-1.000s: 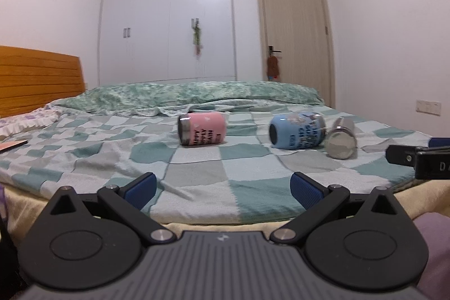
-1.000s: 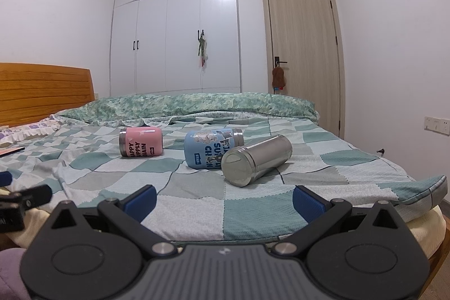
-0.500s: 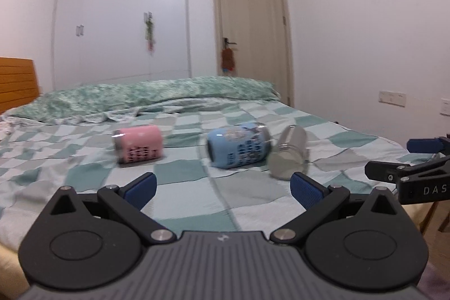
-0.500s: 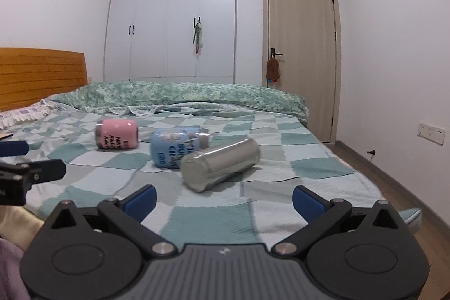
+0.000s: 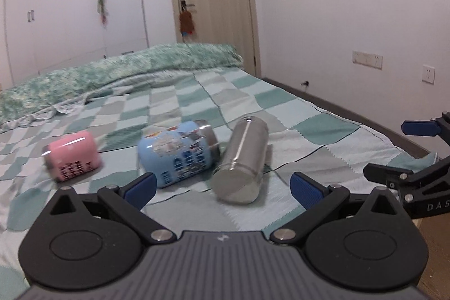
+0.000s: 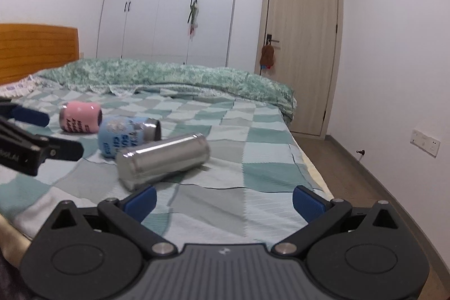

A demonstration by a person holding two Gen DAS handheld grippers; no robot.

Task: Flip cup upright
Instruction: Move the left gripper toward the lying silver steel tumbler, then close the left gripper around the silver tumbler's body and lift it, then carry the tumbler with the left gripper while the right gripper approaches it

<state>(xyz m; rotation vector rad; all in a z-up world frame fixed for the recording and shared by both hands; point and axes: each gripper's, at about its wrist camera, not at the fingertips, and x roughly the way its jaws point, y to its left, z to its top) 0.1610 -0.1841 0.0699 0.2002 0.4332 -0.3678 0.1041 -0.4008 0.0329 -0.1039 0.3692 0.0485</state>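
Both our left gripper (image 5: pixel 222 184) and right gripper (image 6: pixel 223 197) stand wide open, empty. The steel cup (image 6: pixel 163 156) lies sideways on the bed (image 6: pixel 253 173); we should grip mid-body, then tip it.

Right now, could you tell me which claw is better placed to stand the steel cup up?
Probably the left claw: open, with the steel cup lying centred between its fingers. For the right claw, the cup sits off left.
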